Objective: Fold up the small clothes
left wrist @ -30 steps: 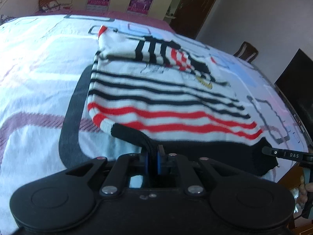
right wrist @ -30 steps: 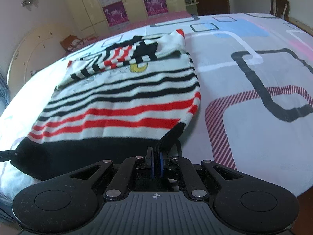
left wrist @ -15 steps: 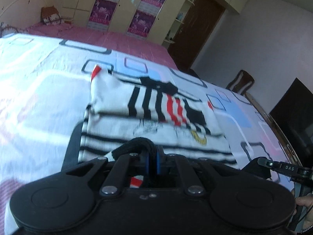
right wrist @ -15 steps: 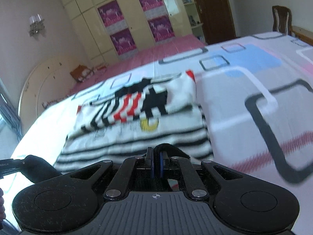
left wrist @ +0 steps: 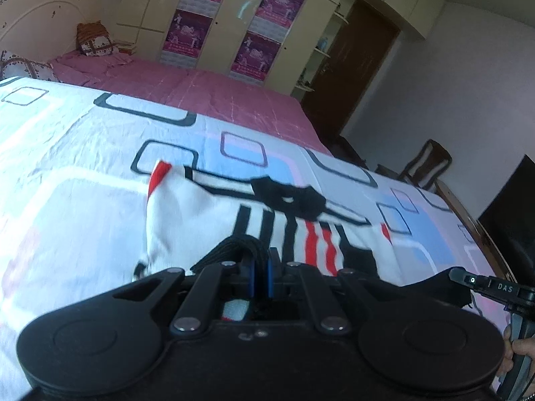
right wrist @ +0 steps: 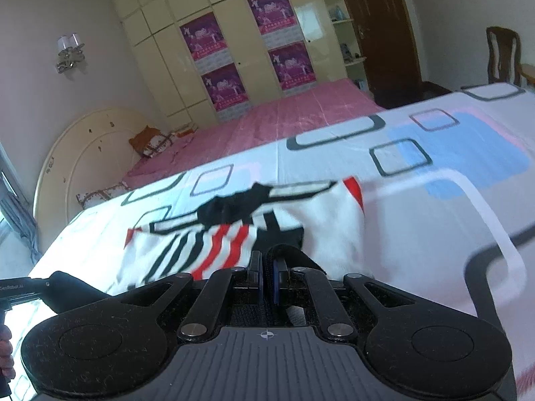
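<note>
A small white sweater (left wrist: 207, 220) with black and red stripes lies on the bed; it also shows in the right wrist view (right wrist: 327, 220). My left gripper (left wrist: 261, 272) is shut on the sweater's black hem at its left corner. My right gripper (right wrist: 266, 275) is shut on the black hem at the right corner. Both hold the hem lifted over the sweater's body, toward its black collar (left wrist: 287, 197). The right gripper's tip (left wrist: 468, 279) shows at the right of the left view, the left gripper's tip (right wrist: 50, 285) at the left of the right view.
The bed sheet (left wrist: 67, 173) is white with grey, blue and pink rectangles. A pink bed (right wrist: 284, 113) with pillows lies beyond. A cream wardrobe (right wrist: 234, 50) and dark door (left wrist: 354, 73) stand at the back. A wooden chair (left wrist: 428, 167) is at the right.
Both grippers have carried the black hem up and forward over the sweater, toward the collar. The striped lower body is now hidden under the grippers.
</note>
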Demonstrator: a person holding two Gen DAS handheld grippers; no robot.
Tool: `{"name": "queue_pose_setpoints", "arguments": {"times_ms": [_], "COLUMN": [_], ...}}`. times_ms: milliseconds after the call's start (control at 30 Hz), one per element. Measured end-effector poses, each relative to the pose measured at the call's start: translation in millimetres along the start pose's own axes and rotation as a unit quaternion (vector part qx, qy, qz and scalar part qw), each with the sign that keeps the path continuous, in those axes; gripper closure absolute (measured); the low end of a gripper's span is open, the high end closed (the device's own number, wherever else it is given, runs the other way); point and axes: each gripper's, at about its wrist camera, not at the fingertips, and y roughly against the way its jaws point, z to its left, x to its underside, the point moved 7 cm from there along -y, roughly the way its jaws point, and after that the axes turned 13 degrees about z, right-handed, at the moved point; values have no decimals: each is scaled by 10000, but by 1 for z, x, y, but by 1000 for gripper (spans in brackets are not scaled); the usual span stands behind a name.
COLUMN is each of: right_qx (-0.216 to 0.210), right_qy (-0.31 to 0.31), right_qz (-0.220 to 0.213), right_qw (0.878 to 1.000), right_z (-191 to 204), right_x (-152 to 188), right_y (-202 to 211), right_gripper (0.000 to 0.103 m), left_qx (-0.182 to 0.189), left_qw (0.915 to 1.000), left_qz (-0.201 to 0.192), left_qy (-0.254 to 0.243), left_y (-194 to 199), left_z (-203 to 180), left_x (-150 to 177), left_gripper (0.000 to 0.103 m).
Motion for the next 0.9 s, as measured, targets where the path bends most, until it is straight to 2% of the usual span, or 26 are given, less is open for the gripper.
{"name": "queue_pose_setpoints", "arguments": {"times_ms": [300,467,667,900], "right_qx": [27,85,192,147], "right_qy": [37,32,-85,-467], "right_qz": [-62,29,293,478], "right_qw": [10000,10000,9994,9977], "right_z": [-9,-16,-31,-53], "right_x": [-55,-80,-91,-103], "right_y": [-48,-81,-124,-161], "right_gripper": [98,98,98,98], "left_qx": [-130,-289,-453,-677], "left_qw": [9997,9994,9981,9961], "left_qz": [-115,-42,182,266], "left_qy": [175,176,375,503], "left_y": [-40,-68,-105,-137], "left_z": [11,18,34,46], "left_x": [-54,-77,-89,-99], "left_gripper": [96,96,96,96]}}
